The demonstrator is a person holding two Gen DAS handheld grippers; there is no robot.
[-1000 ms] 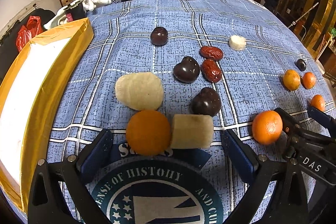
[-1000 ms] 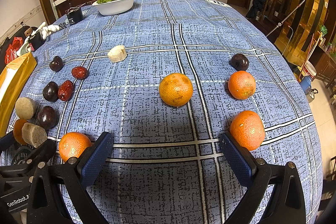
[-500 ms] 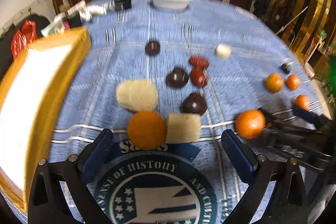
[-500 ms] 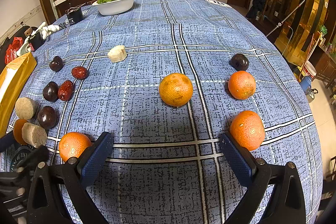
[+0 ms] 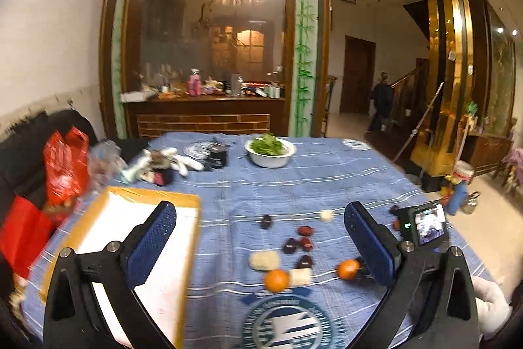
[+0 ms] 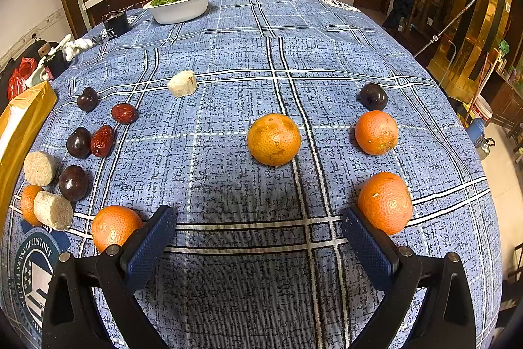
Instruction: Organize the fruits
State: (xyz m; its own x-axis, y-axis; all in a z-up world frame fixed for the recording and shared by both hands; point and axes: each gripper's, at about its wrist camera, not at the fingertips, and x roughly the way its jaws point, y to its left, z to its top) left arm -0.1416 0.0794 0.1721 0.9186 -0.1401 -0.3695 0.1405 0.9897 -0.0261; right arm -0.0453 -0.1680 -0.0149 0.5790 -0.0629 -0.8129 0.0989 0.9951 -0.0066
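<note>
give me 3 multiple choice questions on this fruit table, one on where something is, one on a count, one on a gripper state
1. Where does the white bowl of greens stand?
A. at the far end of the table
B. between the right gripper's fingers
C. on the floor

2. How many oranges does the right wrist view show on the blue cloth?
A. two
B. five
C. eight

3. What state is the right gripper in?
A. shut on an orange
B. shut on a date
C. open, holding nothing

Answers:
1 A, the bowl sits far back near the cloth's edge.
2 B, three stand right of centre, two at the left.
3 C, its fingers stand wide apart with bare cloth between them.
</note>
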